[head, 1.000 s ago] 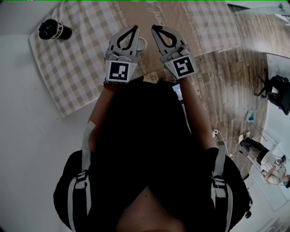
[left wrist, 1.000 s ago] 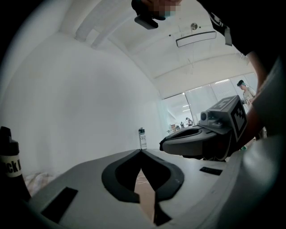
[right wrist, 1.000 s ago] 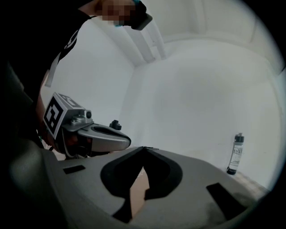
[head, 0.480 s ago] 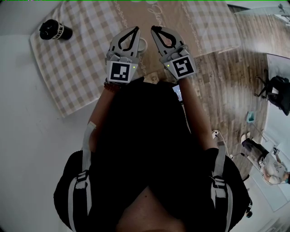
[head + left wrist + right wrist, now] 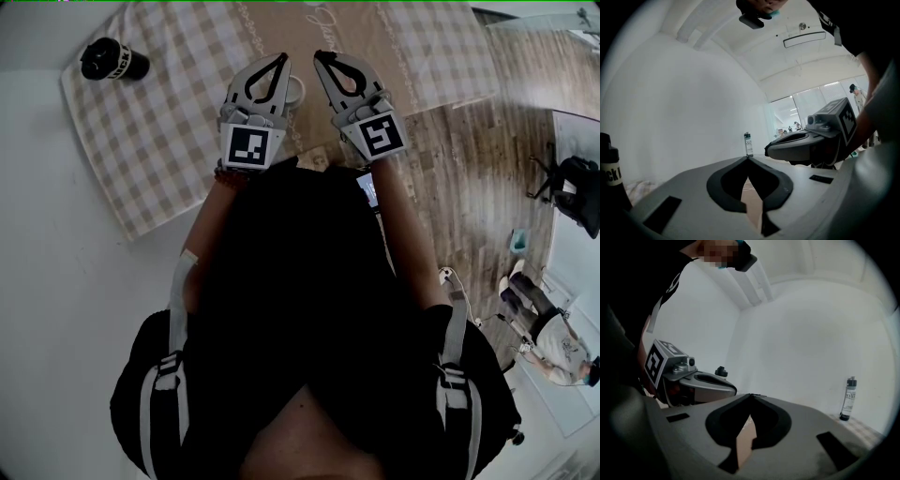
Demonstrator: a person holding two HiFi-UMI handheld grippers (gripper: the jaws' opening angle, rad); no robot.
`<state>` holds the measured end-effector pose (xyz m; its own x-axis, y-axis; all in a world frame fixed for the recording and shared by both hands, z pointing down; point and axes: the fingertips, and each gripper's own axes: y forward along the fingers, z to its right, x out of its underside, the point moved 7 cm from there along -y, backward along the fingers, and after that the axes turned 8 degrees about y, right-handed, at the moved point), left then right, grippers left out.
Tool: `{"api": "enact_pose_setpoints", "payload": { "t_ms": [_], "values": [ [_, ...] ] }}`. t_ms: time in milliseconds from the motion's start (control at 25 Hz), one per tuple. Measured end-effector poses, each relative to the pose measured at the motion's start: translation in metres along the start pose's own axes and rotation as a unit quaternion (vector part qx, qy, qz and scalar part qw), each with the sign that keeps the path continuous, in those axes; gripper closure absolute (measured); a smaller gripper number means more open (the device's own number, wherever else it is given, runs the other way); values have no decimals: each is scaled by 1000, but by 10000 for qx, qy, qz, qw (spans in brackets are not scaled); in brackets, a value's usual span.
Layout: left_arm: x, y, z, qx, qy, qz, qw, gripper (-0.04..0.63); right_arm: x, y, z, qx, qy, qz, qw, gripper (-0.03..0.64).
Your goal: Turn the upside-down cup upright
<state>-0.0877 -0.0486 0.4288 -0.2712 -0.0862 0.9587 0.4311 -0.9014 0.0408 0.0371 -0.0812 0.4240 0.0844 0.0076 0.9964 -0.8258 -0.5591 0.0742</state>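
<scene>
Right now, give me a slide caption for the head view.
Left gripper and right gripper, both shut, poised over checked cloth, white cup between them.

Cloth [image 5: 173, 127] apparently free between black bottle [image 5: 112, 63] and cup [image 5: 295, 92]

Black top [image 5: 300, 281], grey shoulder straps [image 5: 175, 323]

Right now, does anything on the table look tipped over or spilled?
Nothing stands out. The black bottle stands upright on the checked cloth, and no spill shows. The cup is mostly hidden behind the left tool.
</scene>
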Motion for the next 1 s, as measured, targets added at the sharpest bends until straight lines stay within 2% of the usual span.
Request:
{"api": "enact_pose_setpoints", "payload": {
  "t_ms": [1000],
  "values": [
    [6, 3, 8, 144, 31, -99, 9998, 606, 11, -5, 3, -10, 56, -209, 9998, 614]
  ]
}}
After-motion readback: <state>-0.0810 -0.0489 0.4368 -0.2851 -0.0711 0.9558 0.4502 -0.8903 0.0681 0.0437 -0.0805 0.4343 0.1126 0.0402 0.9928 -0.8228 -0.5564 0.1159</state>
